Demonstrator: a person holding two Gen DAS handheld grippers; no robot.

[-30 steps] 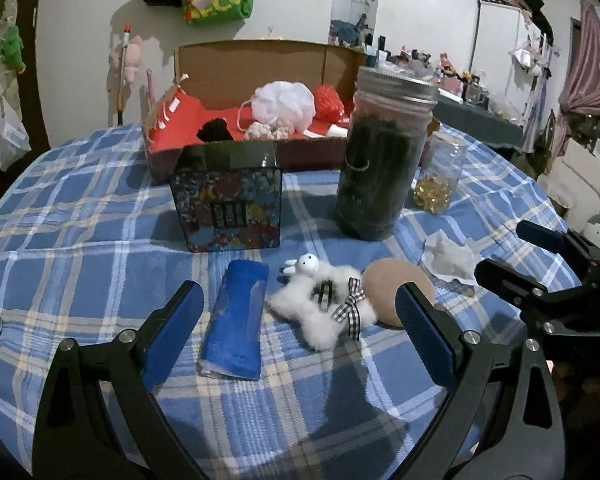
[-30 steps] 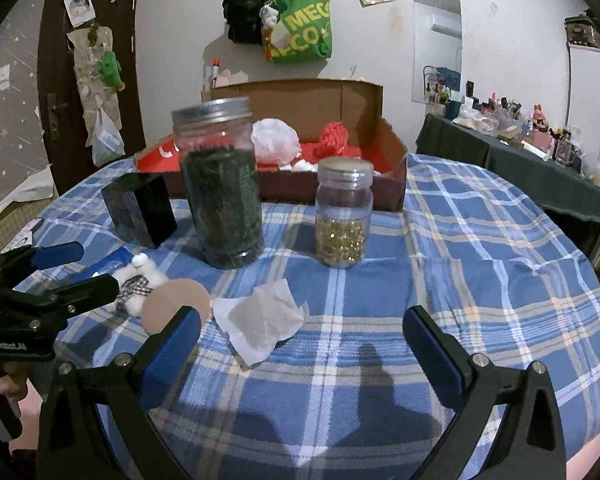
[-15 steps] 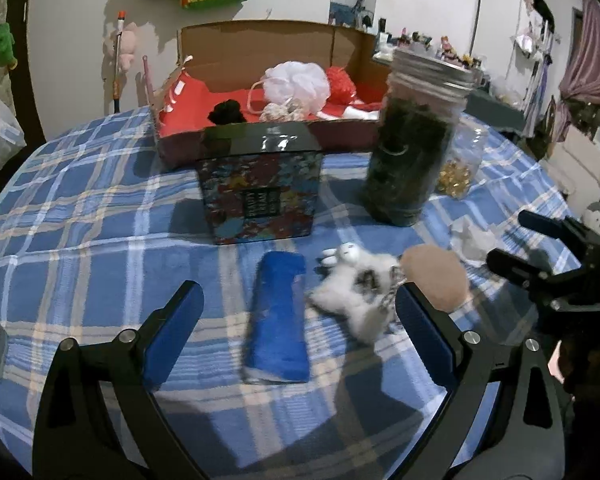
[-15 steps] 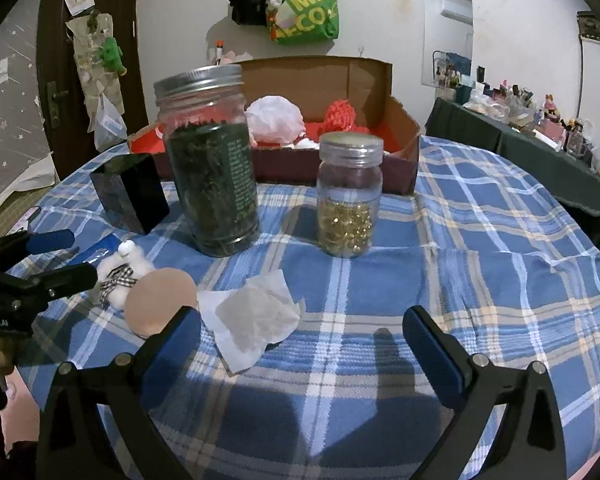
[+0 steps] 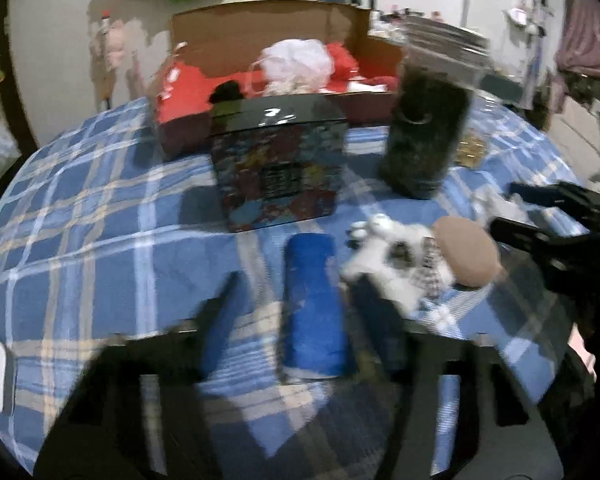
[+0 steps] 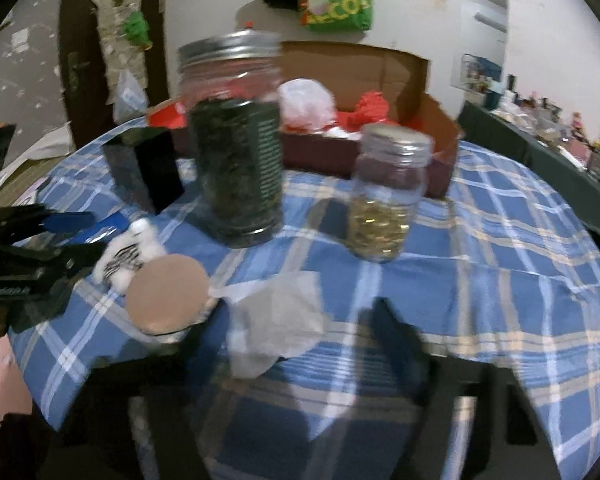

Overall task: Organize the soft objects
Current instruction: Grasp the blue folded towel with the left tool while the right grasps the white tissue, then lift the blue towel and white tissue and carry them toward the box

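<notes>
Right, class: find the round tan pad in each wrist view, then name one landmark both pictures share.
Left wrist view: the round tan pad lies right of centre on the cloth, beside the white plush toy.
Right wrist view: the pad lies lower left, next to the toy.
Shared landmark: the tall jar of dark leaves.

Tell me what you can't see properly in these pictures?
- Left gripper, left wrist view: its closing jaws are smeared by blur; whether they touch the blue roll is unclear.
- Right gripper, right wrist view: blurred too, closing around the white cloth.
- Cardboard box: the patterned tin hides part of its contents.
</notes>
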